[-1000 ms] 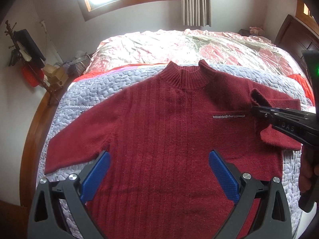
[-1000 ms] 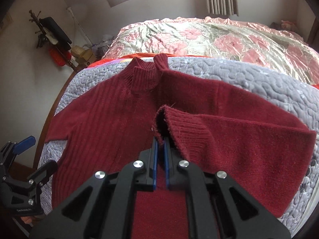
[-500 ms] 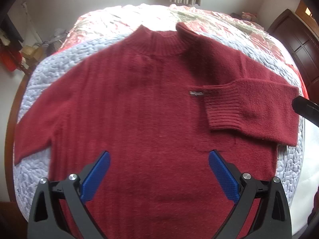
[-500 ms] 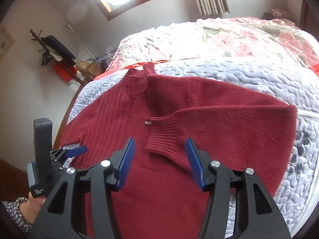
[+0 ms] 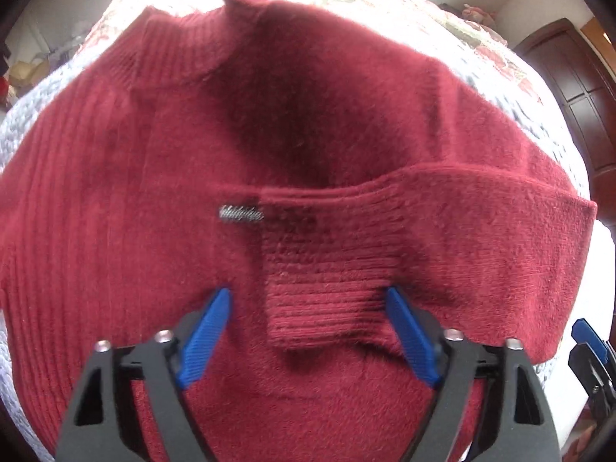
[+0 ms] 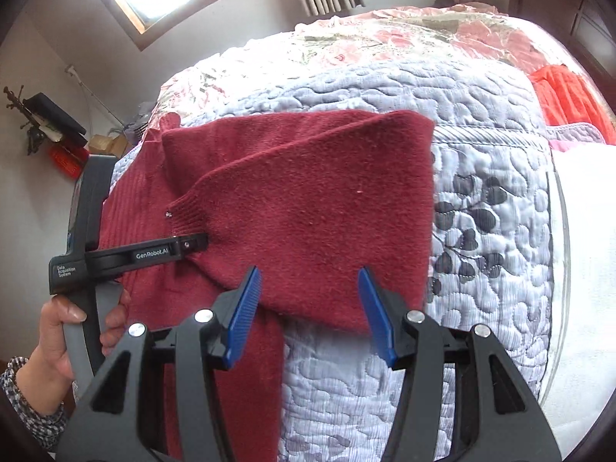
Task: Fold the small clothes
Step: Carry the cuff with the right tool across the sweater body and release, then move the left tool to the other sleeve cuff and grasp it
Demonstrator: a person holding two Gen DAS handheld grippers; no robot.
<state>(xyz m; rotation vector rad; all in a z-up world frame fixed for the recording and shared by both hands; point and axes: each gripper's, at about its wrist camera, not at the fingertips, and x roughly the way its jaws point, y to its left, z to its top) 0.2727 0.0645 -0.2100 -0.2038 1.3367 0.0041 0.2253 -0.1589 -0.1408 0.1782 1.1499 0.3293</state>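
A dark red knitted sweater (image 5: pixel 161 200) lies spread flat on the lavender quilt (image 6: pixel 481 208) that covers the bed, its ribbed collar (image 5: pixel 181 42) pointing toward the window wall. One sleeve (image 5: pixel 442 238) is folded in across the chest, and its ribbed cuff (image 5: pixel 327 288) rests just beside a small silver tag (image 5: pixel 240 213) stitched on the front.

The left gripper (image 5: pixel 308 331) hangs low over the sweater with its blue-padded jaws spread wide, one on either side of the cuff, gripping nothing. From the right wrist view, a person's hand (image 6: pixel 67 335) in a patterned sleeve holds that tool's handle, its tip lying against the cuff edge.

The right gripper (image 6: pixel 308 308) is poised over the folded sleeve near the sweater's side edge, jaws likewise parted and empty. Beyond the quilt lies a pink floral bedspread (image 6: pixel 385 38), with something orange (image 6: pixel 569 96) at the far right.
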